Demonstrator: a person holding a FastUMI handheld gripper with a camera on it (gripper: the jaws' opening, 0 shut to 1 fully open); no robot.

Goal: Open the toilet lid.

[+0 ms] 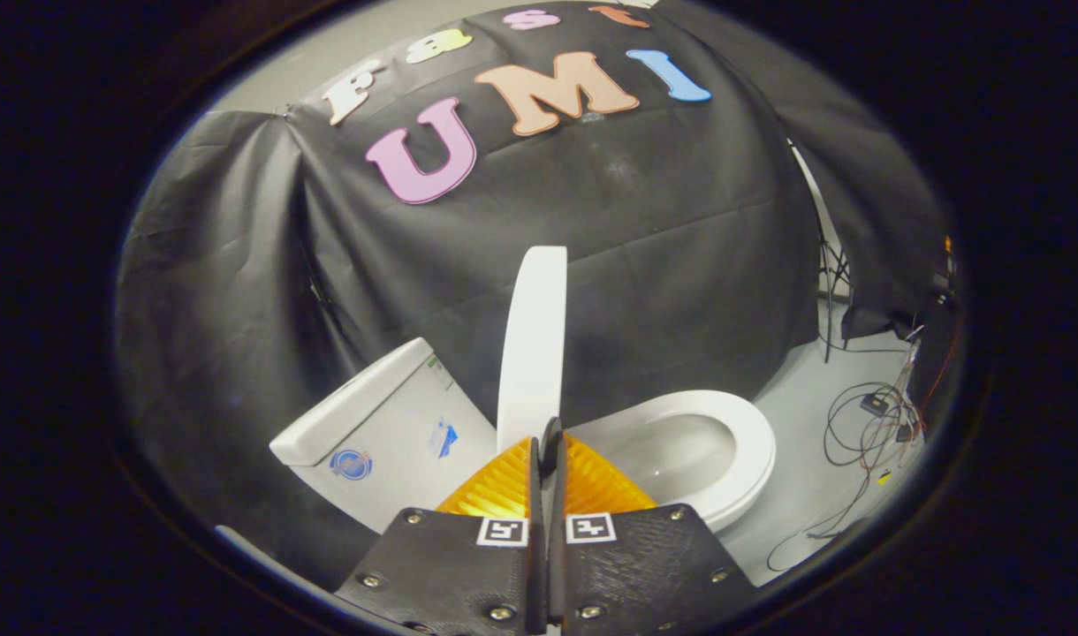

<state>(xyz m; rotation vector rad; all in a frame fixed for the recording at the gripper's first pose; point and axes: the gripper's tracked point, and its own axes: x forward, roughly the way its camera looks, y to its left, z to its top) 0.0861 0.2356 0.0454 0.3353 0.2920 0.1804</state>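
The white toilet lid (532,344) stands raised and nearly upright, seen edge-on just beyond my fingertips. To its left is the white tank (389,424), with stickers on its side. To its right lies the seat ring (751,442) around the exposed bowl (671,455). My gripper (548,442) sits directly before the lid's lower end, its fingers pressed together with nothing visible between them. The fingers hide the lid's hinge end.
Black cloth (636,265) hangs as a wall behind the toilet. On the grey floor to the right lie tangled cables (866,424) and small boxes, next to a thin stand leg (829,300).
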